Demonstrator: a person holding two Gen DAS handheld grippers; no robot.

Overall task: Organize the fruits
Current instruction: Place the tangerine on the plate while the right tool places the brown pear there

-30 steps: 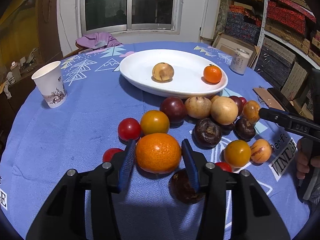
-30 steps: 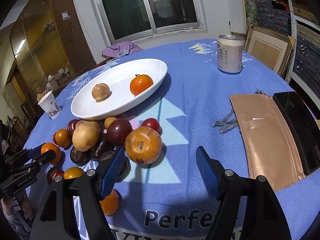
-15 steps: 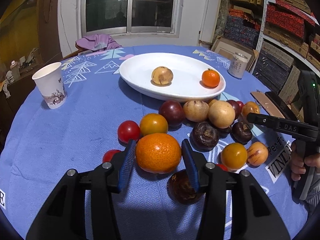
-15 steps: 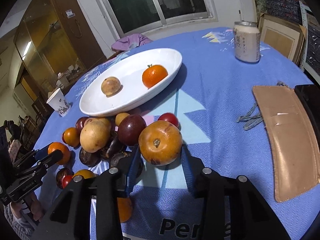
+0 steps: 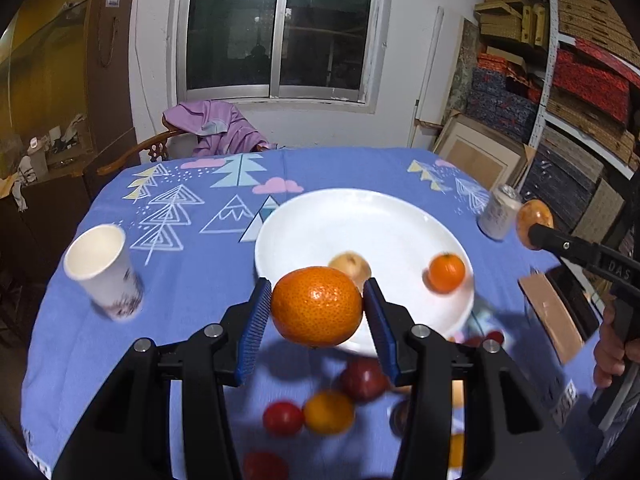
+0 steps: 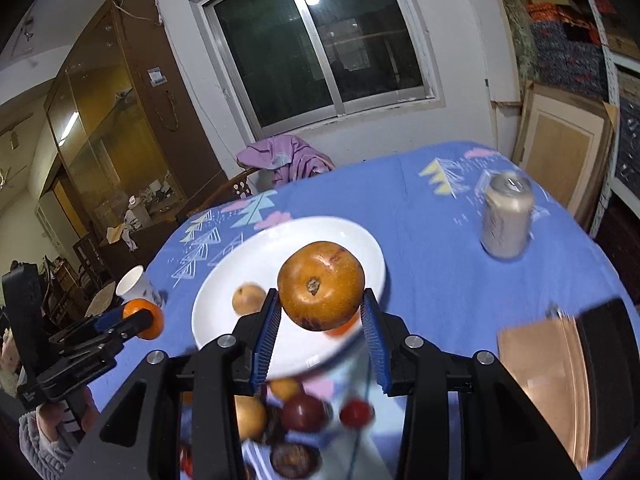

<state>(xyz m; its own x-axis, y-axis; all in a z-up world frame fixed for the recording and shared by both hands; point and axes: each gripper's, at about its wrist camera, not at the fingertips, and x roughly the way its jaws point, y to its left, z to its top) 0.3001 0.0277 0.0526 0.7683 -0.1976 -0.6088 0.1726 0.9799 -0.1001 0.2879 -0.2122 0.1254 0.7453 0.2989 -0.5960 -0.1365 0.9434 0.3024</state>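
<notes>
Covering the whole round table, blue patterned cloth [image 5: 208,248], spread beneath and beyond both sets of tongs. Resting on it just past the fingertips, wide white plate [image 5: 360,220], bearing a pale brown fruit [image 5: 352,264] and a small orange [image 5: 447,273] apart from one another. Lying off to the right of the right tongs, tan wallet [image 6: 536,364] with a dark flat case touching its far side. Standing beyond and right of the right tongs, drink can [image 6: 506,220]; standing well left of the left tongs, paper cup [image 5: 104,272].

Lifted clear of the cloth, left gripper [image 5: 316,312], closed to the width of a big orange [image 5: 317,306] and pinching it between blue pads [image 5: 256,320], the fruit hanging in front of the plate's near edge. Likewise raised, right gripper [image 6: 320,320], narrowed onto a russet brown fruit [image 6: 321,285], stem scar facing the camera, over the plate's near rim.

Scattered below and behind the fingertips, blurred loose fruits [image 5: 328,412]: red, yellow-orange, dark purple, brown, still on the cloth near the plate.
</notes>
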